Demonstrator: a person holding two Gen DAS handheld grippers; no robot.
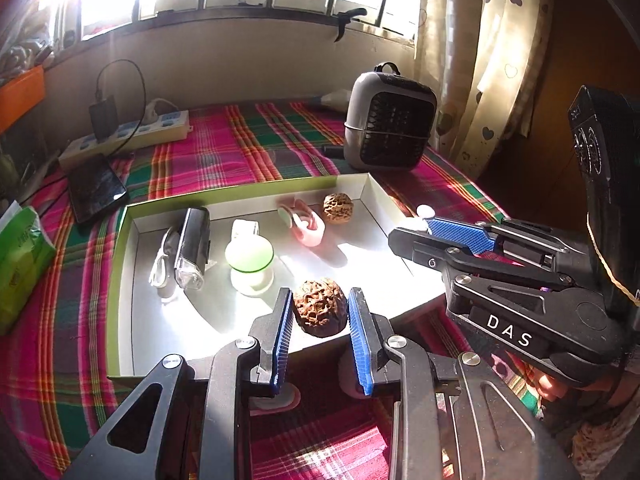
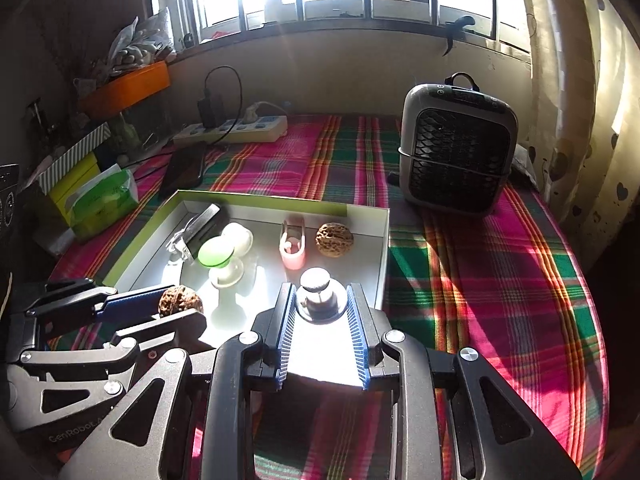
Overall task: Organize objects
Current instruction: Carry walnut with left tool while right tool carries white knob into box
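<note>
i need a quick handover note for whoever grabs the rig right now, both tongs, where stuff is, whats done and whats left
Left tongs: closed around a walnut, over the near edge of the tray.
Right tongs: closed around a small white-knobbed piece, over the tray's near right corner.
Already in the tray: bike light with its cable, green mushroom lamp, pink clip, second walnut.
Left: set down and release both held items in the tray.
Heater and power strip sit on the plaid cloth outside it.

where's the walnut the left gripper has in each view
Left wrist: walnut at bottom centre, between the left gripper pads.
Right wrist: same walnut at lower left, in that gripper.
Shared landmark: green mushroom lamp in the box, just beyond it.
</note>
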